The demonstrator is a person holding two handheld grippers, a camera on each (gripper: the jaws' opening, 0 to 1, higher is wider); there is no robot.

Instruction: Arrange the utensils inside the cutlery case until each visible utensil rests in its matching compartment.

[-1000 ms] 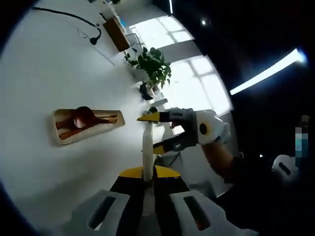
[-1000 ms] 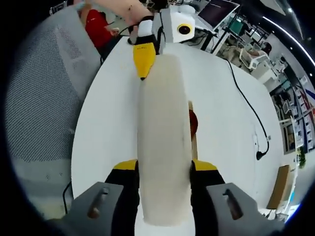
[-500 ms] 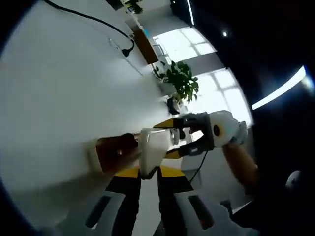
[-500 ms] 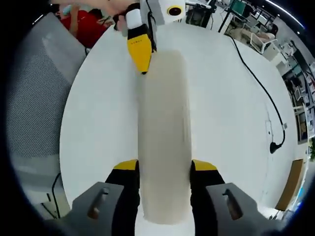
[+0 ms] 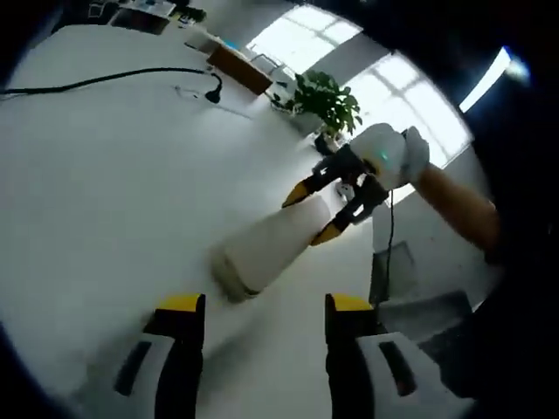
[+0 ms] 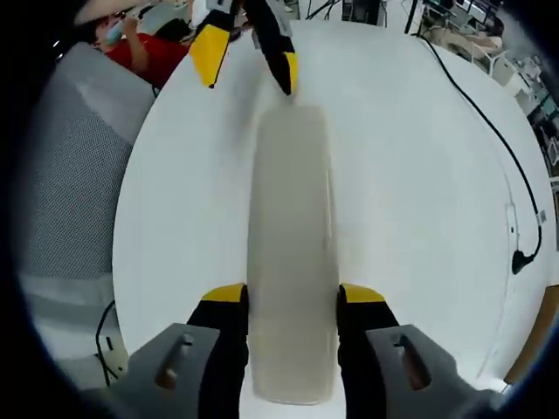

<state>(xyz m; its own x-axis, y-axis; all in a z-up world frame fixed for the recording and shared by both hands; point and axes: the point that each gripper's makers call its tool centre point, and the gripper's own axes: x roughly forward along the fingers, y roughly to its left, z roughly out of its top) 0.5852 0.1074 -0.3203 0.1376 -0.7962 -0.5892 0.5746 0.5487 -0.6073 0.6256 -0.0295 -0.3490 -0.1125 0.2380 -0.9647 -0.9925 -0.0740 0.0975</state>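
Right gripper [image 6: 293, 301]: fingers clamping the near end of the white cutlery case lid [image 6: 293, 253] | left gripper [image 5: 266, 305]: fingers standing apart, just short of its far end | lid hanging above the surface [image 5: 96, 175], long axis running gripper to gripper.

a round white table [image 5: 105, 175] carries a black cable [image 5: 96, 80] ending in a plug, and the same cable [image 6: 489, 131] runs along the table's far side in the right gripper view. beyond it stand a leafy potted plant [image 5: 327, 96] before bright windows [image 5: 301, 26] and a wooden cabinet [image 5: 236, 68]. a grey mesh chair [image 6: 70, 166] sits beside the table edge, with a person in a red top [image 6: 148, 54] behind it.
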